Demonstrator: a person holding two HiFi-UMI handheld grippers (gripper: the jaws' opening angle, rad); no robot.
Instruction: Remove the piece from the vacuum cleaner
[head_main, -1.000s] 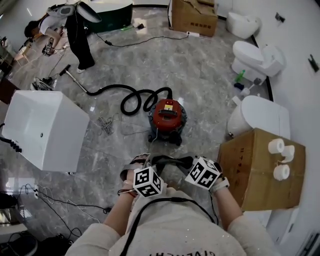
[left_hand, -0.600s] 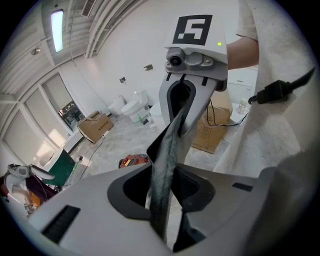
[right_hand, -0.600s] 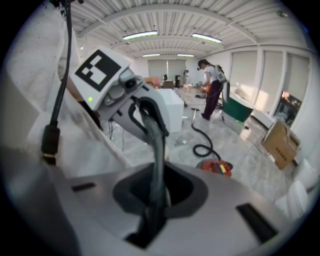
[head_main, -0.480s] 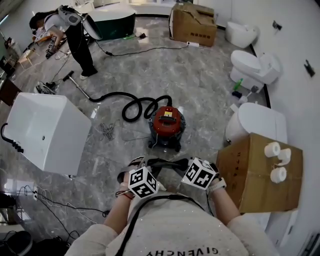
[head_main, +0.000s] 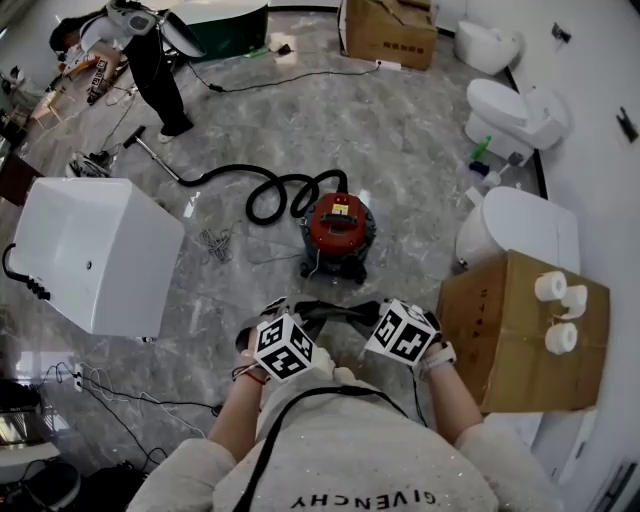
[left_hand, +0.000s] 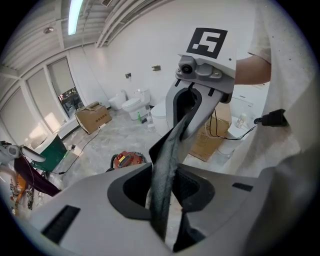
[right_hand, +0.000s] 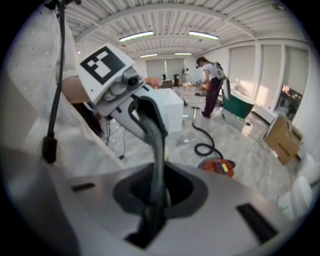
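The red vacuum cleaner stands on the marble floor ahead of me, its black hose looping off to the left. I hold a dark grey, cloth-like piece stretched between both grippers, close to my body and well short of the vacuum. My left gripper is shut on one end of the piece. The right gripper is shut on the other end. Each gripper view shows the opposite gripper: the right one and the left one. The vacuum lies beyond.
A large white tub stands at left, with cables on the floor beside it. A cardboard box topped with paper rolls is at right. Toilets line the right wall. A person bends at the far left.
The head view sways a little. Both grippers keep their hold on the dark piece in about the same place near my body.
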